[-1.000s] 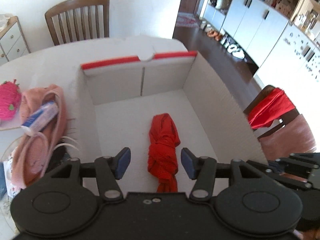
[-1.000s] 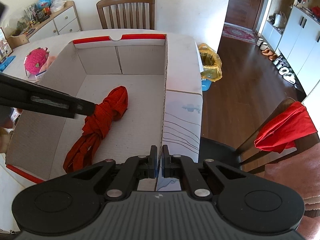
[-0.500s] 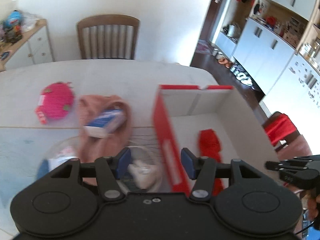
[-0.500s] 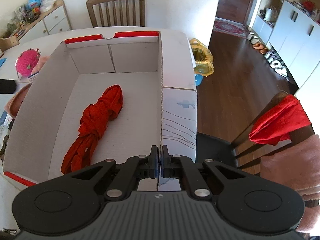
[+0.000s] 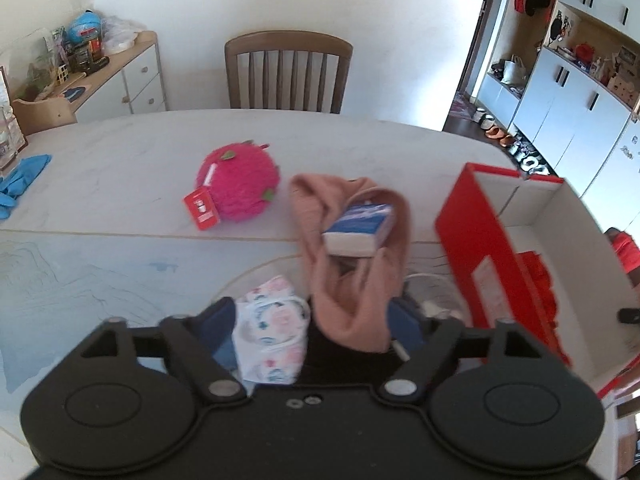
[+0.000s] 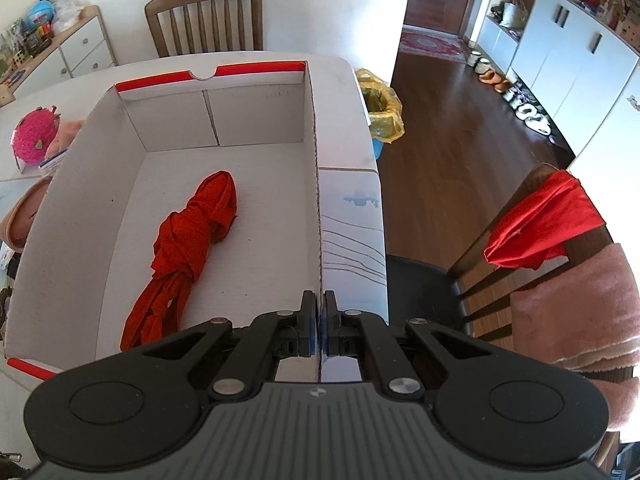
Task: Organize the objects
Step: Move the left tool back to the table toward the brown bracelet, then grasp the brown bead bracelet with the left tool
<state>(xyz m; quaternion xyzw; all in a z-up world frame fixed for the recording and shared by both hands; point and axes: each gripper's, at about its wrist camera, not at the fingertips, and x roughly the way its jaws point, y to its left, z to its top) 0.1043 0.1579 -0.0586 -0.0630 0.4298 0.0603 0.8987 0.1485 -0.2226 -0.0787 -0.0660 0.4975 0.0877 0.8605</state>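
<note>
A white cardboard box (image 6: 80, 208) with red outer sides (image 5: 476, 248) stands on the table, and a knotted red cloth (image 6: 192, 236) lies on its floor. My right gripper (image 6: 319, 320) is shut on the top edge of the box's right wall. My left gripper (image 5: 314, 320) hovers left of the box over a pile of things, its jaws opening. A floral cloth (image 5: 272, 336) and the lower end of a pink cloth (image 5: 356, 280) lie between its fingers, which do not press on them. A blue-and-white packet (image 5: 358, 228) rests on the pink cloth.
A pink plush fruit (image 5: 240, 184) with a red tag lies farther back on the table, blue gloves (image 5: 20, 180) at the far left. A wooden chair (image 5: 288, 72) stands behind the table. To the right stand a chair draped with red cloth (image 6: 540, 220) and a yellow bin bag (image 6: 380, 112).
My left gripper has swung left, out of the box and over the pile beside it, and its jaws have widened. The right gripper has kept its grip on the box wall.
</note>
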